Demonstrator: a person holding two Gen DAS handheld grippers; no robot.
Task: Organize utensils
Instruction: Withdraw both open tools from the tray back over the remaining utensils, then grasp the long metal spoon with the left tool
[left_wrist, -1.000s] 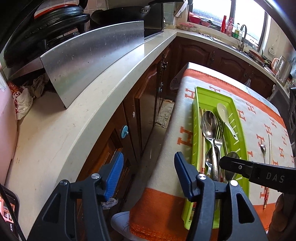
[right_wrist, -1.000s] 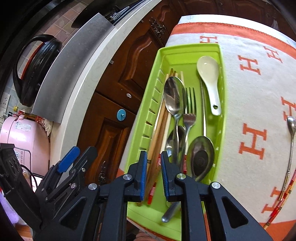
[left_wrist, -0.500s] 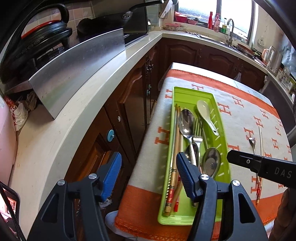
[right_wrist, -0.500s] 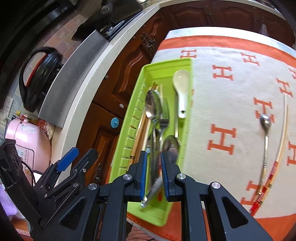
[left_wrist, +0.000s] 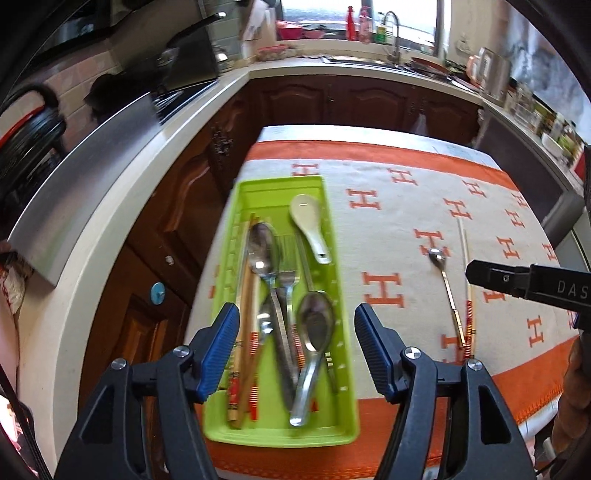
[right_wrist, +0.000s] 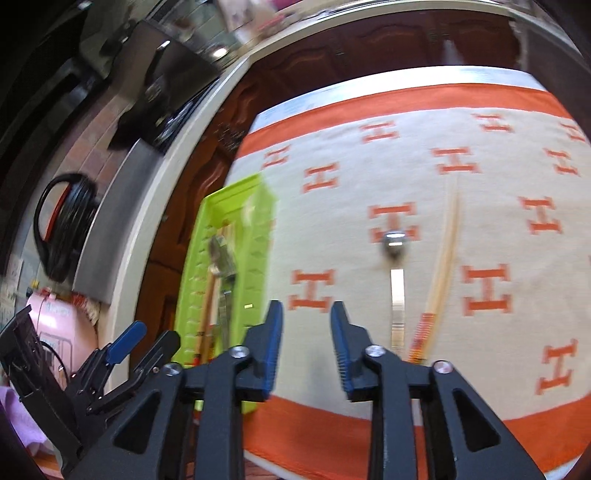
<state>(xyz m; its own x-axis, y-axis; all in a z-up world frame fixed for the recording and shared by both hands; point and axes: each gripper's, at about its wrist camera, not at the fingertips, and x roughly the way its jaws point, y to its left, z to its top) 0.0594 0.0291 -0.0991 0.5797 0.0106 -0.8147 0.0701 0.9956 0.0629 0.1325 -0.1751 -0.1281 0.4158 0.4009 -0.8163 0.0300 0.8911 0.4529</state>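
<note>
**Two pieces left on the cloth, both grippers empty**

Left wrist view: the left gripper (left_wrist: 295, 350) hangs above the near end of the green tray (left_wrist: 334, 258), its jaws spread wide and holding nothing. The tray lies along the left edge of the cloth (left_wrist: 388, 206) and already carries chopsticks (left_wrist: 243, 295) against its left wall, a big steel spoon (left_wrist: 264, 251), a fork (left_wrist: 288, 280), a second steel spoon (left_wrist: 314, 328) and a white ceramic spoon (left_wrist: 308, 221) by the right wall. Well apart from the tray, to the right, a small spoon (left_wrist: 445, 284) and a pair of chopsticks (left_wrist: 467, 280) lie side by side on the cloth. The tip of the right gripper pokes in at the right edge.

Right wrist view: the right gripper (right_wrist: 306, 347) is released, jaws apart with bare cloth (right_wrist: 351, 177) between them. The picture is blurred. The small spoon (right_wrist: 397, 288) lies just right of the jaws, handle toward the camera, and the loose chopsticks (right_wrist: 441, 266) lie just beyond it. The tray (right_wrist: 267, 236) sits to the left.

Handling, as a judgement: the small spoon looks light, stiff and slick, and it lies flat, so the fingers would likely need to press into the soft cloth to get under it. The flat handle, around its middle, seems the best hold; the rounded bowl would probably slip. The chopsticks look light and rigid, yet being two they may scissor apart, so pinching both together near the banded thick ends seems safest.
</note>
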